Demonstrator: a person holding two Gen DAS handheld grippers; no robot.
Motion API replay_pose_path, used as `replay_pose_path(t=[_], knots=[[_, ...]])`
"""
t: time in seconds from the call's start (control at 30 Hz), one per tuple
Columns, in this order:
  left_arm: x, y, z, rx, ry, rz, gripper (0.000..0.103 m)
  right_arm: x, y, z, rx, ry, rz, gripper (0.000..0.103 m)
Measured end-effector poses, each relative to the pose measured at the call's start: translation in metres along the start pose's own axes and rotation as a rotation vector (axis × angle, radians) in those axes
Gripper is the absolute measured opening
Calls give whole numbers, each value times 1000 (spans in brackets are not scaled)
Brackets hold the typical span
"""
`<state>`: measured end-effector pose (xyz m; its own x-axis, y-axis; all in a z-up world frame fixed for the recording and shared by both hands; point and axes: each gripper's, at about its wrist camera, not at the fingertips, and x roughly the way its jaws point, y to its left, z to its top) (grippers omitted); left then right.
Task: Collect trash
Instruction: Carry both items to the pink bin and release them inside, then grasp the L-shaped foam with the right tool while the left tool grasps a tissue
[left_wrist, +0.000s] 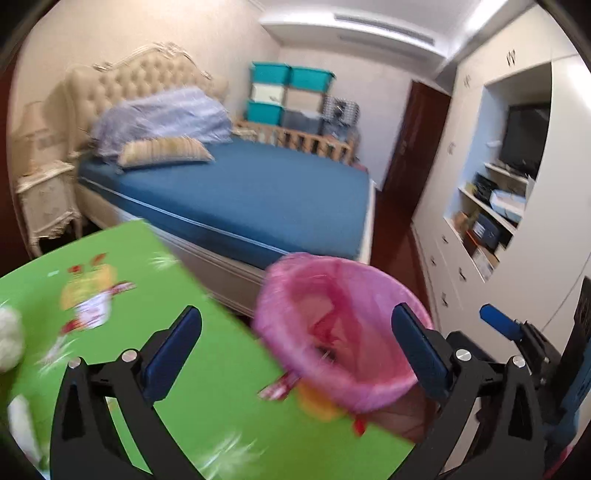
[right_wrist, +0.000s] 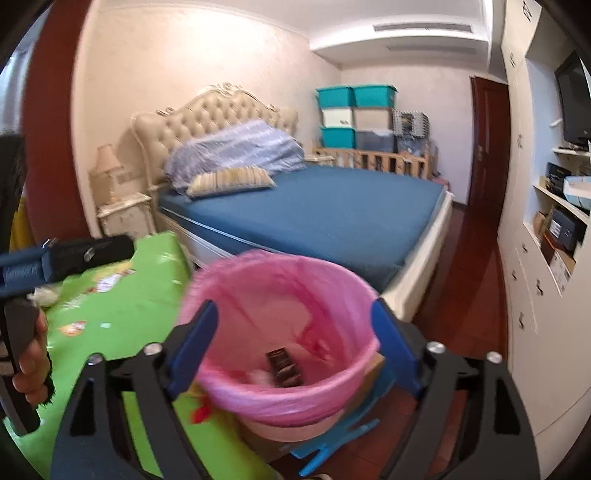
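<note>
Left wrist view looks forward and a bit down along its own wide-spread fingers, sitting close over the green table (left_wrist: 207, 391), with the pink-lined bin (left_wrist: 343, 332) just ahead to the right and the other gripper at its right edge. Right wrist view sits close above the bin (right_wrist: 280, 339), angled down into it, with the table (right_wrist: 122, 314) on its left. Both face the bed (left_wrist: 258, 199) (right_wrist: 332, 221), stacked boxes, door and wardrobe wall.
</note>
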<state>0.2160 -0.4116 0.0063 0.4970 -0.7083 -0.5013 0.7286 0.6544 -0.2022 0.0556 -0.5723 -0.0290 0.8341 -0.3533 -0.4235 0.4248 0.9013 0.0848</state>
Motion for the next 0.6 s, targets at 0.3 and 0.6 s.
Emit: replay_pose_path(t=[0.3, 0.6], knots=[[-143, 102, -78, -96, 14, 279, 96, -17, 158, -29, -111, 62, 282, 92], [-282, 176, -160, -124, -21, 557, 97, -28, 284, -65, -215, 149, 460, 92]])
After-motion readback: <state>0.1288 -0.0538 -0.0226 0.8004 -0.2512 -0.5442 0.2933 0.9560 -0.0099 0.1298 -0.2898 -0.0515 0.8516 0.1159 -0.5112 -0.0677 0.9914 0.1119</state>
